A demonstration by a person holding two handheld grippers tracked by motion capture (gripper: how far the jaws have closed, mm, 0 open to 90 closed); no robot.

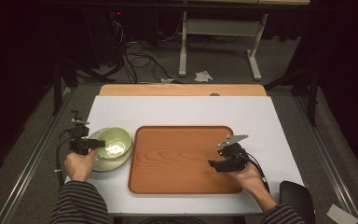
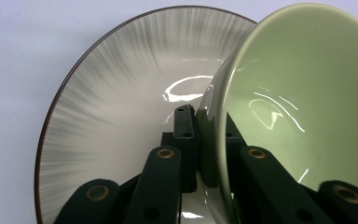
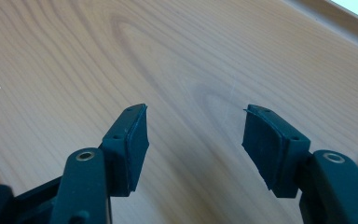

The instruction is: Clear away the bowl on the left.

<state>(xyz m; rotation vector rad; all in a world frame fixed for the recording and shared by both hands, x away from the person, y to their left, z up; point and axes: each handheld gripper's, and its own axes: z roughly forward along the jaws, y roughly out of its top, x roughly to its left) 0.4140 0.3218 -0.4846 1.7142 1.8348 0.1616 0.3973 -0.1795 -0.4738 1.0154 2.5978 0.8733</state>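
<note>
Left gripper view: tongs pinching bowl rim.

We've got the left claw pinched tight, jaws nearly together, our left hand low at the left with a striped sleeve behind it. Right claw hangs with jaws spread wide, right hand angled inward.

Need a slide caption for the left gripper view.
Left gripper clamps the rim of the green bowl, jaws either side of its wall, over the streaked plate.
</note>
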